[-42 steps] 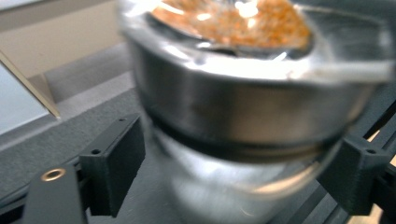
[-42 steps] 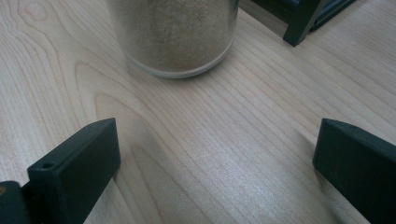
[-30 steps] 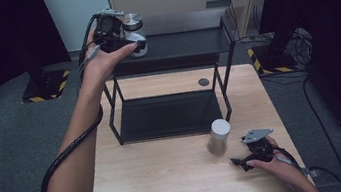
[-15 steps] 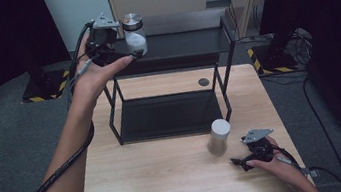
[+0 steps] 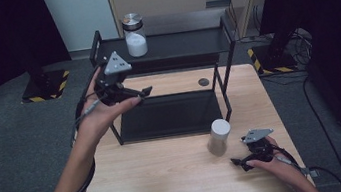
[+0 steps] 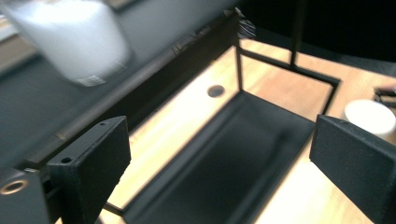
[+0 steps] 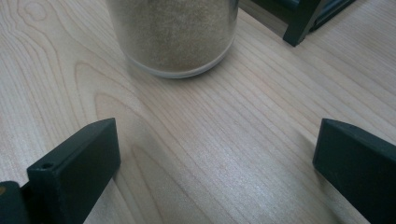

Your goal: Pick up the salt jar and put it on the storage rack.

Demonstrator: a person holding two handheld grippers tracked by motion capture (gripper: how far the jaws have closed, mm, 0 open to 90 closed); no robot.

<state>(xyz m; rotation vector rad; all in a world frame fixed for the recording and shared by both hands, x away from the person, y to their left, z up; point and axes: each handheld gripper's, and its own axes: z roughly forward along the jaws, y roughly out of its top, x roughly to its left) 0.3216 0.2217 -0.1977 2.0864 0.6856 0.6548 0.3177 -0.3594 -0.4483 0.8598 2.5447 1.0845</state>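
A glass jar of white powder [image 5: 135,38] with a metal lid stands on the top shelf of the black rack [image 5: 179,49]. My left gripper [image 5: 144,92] hovers open in front of the rack's left side, clear of the jar. In the left gripper view the jar [image 6: 70,37] is a blur at the upper left, beyond the wide-apart jaws of my left gripper [image 6: 224,140]. A white-lidded jar of beige grains [image 5: 218,137] stands on the wooden table. My right gripper [image 5: 238,163] rests open on the table just right of it, and this jar [image 7: 175,32] stands ahead of its jaws.
The rack's lower tray [image 5: 171,118] lies bare on the wooden table [image 5: 160,178]. A small dark round hole [image 5: 203,82] sits in the tabletop behind the rack. Grey floor surrounds the table, with cables at the right.
My left gripper has let go of the white-powder jar on the top shelf and drawn back, down toward the person. The right gripper has stayed put.
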